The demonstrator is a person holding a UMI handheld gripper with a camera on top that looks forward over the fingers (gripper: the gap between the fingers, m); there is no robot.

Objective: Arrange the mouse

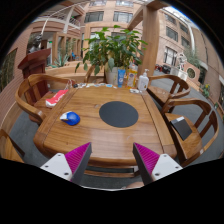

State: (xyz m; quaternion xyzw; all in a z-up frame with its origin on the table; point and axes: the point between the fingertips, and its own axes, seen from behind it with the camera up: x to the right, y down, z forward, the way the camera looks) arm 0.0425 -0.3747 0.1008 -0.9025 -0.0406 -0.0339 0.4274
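A blue and white mouse [71, 118] lies on the left part of a round wooden table [100, 135]. A round dark mouse mat [119, 113] lies near the table's middle, to the right of the mouse. My gripper [111, 160] is open and empty, held back from the table's near edge, with its magenta pads [72, 158] spread wide. The mouse is well beyond the left finger.
A potted plant [110, 52] and several small bottles [132, 78] stand at the table's far side. Wooden chairs [30, 95] stand on the left and on the right [190, 125]. A red item [56, 97] lies on the left chair. Buildings rise behind.
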